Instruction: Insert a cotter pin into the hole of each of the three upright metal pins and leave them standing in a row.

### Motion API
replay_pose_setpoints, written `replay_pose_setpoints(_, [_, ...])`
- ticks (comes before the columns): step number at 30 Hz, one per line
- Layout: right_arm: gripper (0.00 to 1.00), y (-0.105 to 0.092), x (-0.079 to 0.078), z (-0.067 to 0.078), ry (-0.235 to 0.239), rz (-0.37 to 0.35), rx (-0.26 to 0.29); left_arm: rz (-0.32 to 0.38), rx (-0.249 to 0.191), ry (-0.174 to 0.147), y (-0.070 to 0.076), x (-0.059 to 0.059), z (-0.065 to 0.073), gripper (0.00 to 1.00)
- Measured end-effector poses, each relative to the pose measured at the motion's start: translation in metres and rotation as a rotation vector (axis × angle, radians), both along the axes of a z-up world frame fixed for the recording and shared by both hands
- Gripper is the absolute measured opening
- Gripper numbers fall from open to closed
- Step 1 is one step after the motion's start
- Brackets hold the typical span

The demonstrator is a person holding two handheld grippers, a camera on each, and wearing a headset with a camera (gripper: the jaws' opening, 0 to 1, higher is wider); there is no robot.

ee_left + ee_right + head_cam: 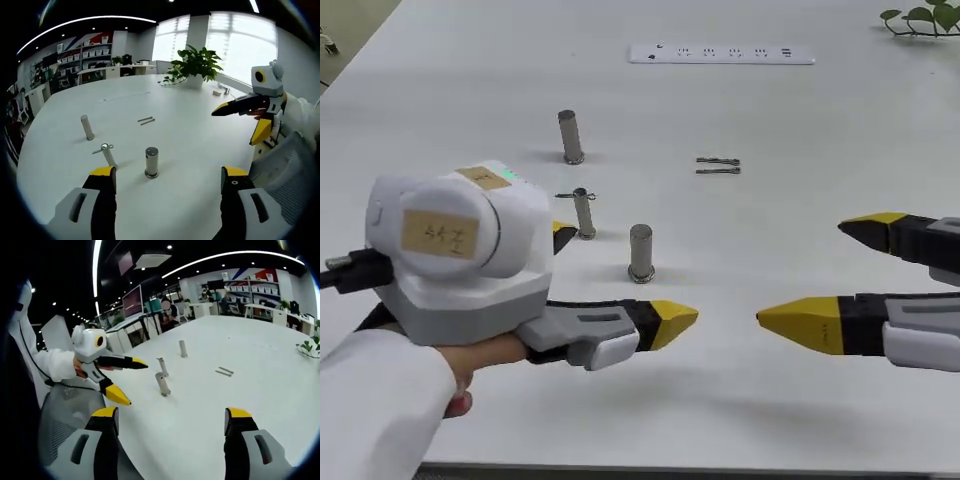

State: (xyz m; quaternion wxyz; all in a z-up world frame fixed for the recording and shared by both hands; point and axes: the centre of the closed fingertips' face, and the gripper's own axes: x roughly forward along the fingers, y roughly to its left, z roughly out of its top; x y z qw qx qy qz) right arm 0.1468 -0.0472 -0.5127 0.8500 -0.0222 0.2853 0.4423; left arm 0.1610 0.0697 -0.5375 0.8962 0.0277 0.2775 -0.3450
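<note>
Three upright metal pins stand in a slanted row: a far pin [570, 137], a middle pin [584, 214] and a near pin [641, 253]. A cotter pin [574, 194] sticks sideways through the top of the middle pin. Two loose cotter pins [718, 165] lie flat to the right. My left gripper [634, 274] is open and empty, and the near pin [151, 161] stands just ahead between its jaws. My right gripper [800, 272] is open and empty too, facing the left one from the right. In the right gripper view the near pin [162, 384] is well ahead.
A white power strip [722, 54] lies at the far side of the white table [790, 400]. A potted plant [923, 18] sits at the far right corner. A mesh chair back [65, 420] is beside the table edge.
</note>
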Motion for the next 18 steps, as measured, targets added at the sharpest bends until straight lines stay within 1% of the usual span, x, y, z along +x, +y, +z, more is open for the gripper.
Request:
replay_pose_setpoints(2, [0.84,0.0,-0.001,0.001,-0.002,0.004,-0.004,-0.025,-0.002,-0.004,0.0,-0.004,0.003,0.88])
replay_pose_setpoints(4, [0.84,0.001,-0.001,0.003,-0.009,0.007,0.0,-0.039,-0.008,-0.01,0.0,-0.006,0.005,0.96])
replay_pose_setpoints(5, [0.84,0.002,-0.001,0.004,-0.01,0.006,0.003,-0.051,-0.009,-0.007,0.0,-0.008,0.005,0.99])
replay_pose_setpoints(7, [0.84,0.002,-0.001,0.005,-0.013,0.008,0.003,-0.071,-0.014,-0.008,0.0,-0.012,0.007,0.99])
replay_pose_setpoints(8, [0.84,0.002,0.0,0.005,-0.013,0.009,0.002,-0.086,-0.019,0.002,0.0,-0.015,0.007,0.99])
replay_pose_setpoints(9, [0.84,0.002,0.0,0.005,-0.015,0.012,-0.003,-0.091,-0.024,0.003,0.0,-0.016,0.007,0.99])
replay_pose_setpoints(11, [0.84,0.002,0.0,0.006,-0.017,0.017,-0.008,-0.099,-0.029,-0.003,0.002,-0.019,0.008,0.99])
replay_pose_setpoints(12, [0.84,0.003,0.001,0.006,-0.018,0.019,-0.009,-0.103,-0.034,0.0,0.002,-0.02,0.009,0.99])
replay_pose_setpoints(15, [0.83,0.003,0.002,0.007,-0.023,0.03,-0.022,-0.101,-0.039,0.001,0.005,-0.021,0.009,0.99])
replay_pose_setpoints(16, [0.84,0.002,0.005,0.007,-0.029,0.035,-0.027,-0.101,-0.038,0.004,0.006,-0.022,0.009,0.99])
replay_pose_setpoints(18, [0.83,0.003,0.008,0.012,-0.047,0.052,-0.022,-0.099,-0.039,0.003,0.008,-0.022,0.009,0.99])
